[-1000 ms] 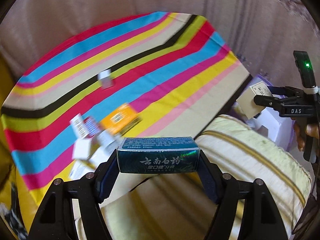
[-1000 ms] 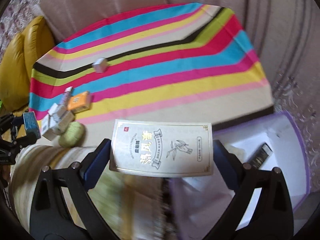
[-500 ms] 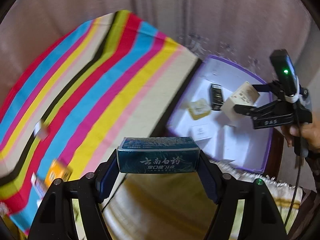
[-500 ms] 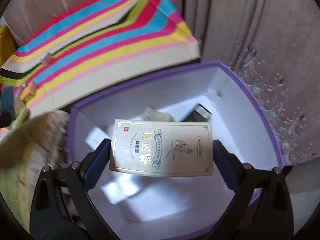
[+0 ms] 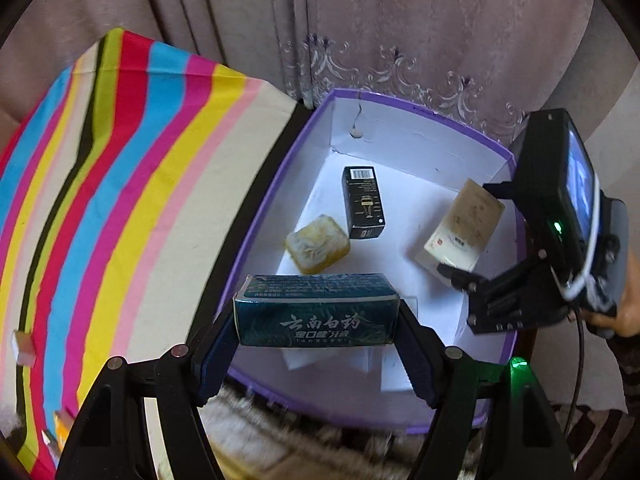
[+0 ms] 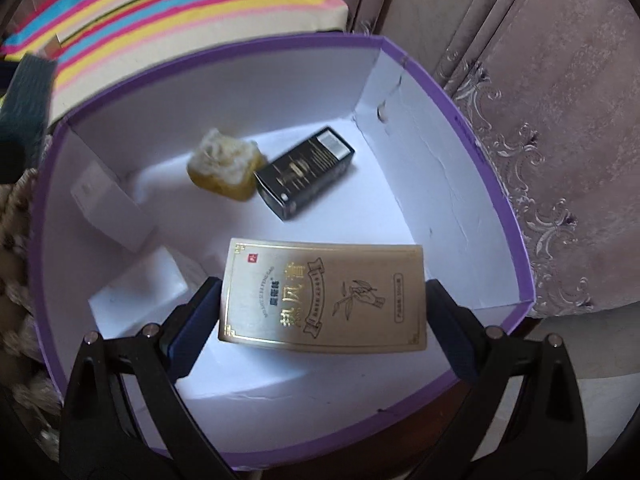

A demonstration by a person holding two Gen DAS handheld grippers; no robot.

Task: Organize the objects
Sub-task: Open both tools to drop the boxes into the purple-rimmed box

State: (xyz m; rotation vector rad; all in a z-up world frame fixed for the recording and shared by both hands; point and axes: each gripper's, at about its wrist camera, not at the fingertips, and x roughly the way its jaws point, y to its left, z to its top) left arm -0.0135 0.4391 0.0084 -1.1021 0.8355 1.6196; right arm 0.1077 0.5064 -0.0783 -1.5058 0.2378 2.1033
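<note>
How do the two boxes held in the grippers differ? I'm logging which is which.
The teal box in the left gripper is dark and long; the gold box in the right gripper is pale, broad and flat. The teal box hangs by the purple bin's near rim, the gold box well inside. Both are clamped endwise.

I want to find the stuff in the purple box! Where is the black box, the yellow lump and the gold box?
black box (image 6: pixel 306 170), right wrist view, top face.
yellow lump (image 6: pixel 224 168), right wrist view, its middle.
gold box (image 6: pixel 324 300), right wrist view, printed front.

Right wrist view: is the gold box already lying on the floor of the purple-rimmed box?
No. The gold box is clamped in the right gripper, held above the purple-rimmed box.
</note>
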